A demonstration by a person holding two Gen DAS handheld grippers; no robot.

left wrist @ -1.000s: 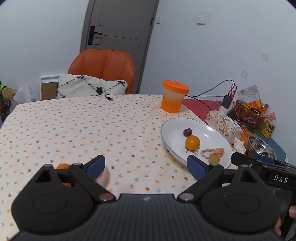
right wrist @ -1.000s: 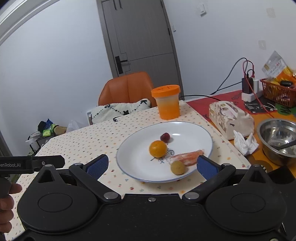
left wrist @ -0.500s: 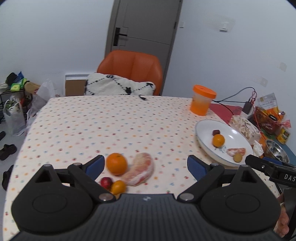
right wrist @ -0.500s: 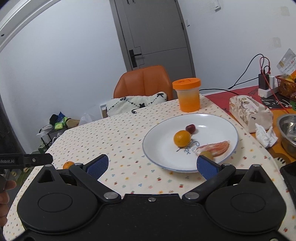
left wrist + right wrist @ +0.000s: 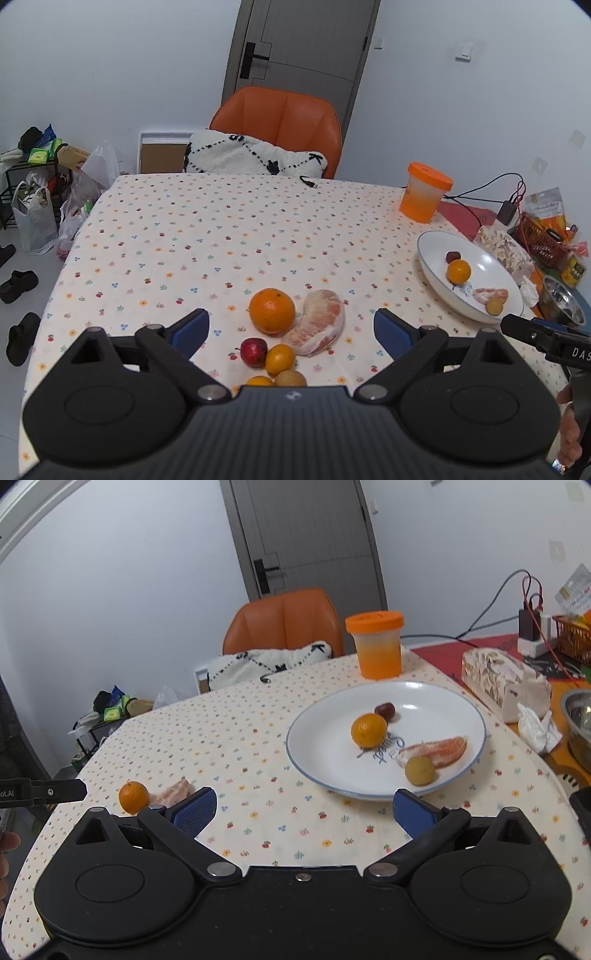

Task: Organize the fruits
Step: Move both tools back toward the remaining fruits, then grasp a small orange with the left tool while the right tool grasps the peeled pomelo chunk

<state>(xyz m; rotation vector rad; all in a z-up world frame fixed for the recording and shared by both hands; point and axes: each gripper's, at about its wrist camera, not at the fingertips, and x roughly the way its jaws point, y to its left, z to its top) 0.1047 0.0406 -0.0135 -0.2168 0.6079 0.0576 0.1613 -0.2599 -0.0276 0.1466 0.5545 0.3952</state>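
Observation:
A cluster of loose fruit lies on the tablecloth between my left gripper's (image 5: 291, 326) open fingers: a large orange (image 5: 272, 311), a peeled pomelo piece (image 5: 318, 322), a small red fruit (image 5: 253, 351), a small tangerine (image 5: 280, 360) and a brown round fruit (image 5: 290, 378). The white plate (image 5: 321, 716) sits to the right with a tangerine (image 5: 368, 730), a dark red fruit (image 5: 385, 710), a pomelo slice (image 5: 439, 750) and a yellow-brown fruit (image 5: 420, 770). My right gripper (image 5: 302, 810) hangs open in front of the plate, holding nothing.
An orange-lidded cup (image 5: 424, 196) stands behind the plate. A tissue box (image 5: 498, 681), a steel bowl (image 5: 578, 723), cables and a red basket (image 5: 537, 240) crowd the table's right side. An orange chair (image 5: 284, 123) with a cushion stands at the far edge.
Both grippers have pulled back and swung left. The loose fruit cluster has come into the left wrist view, and the plate now sits further off to the right. Both stay open.

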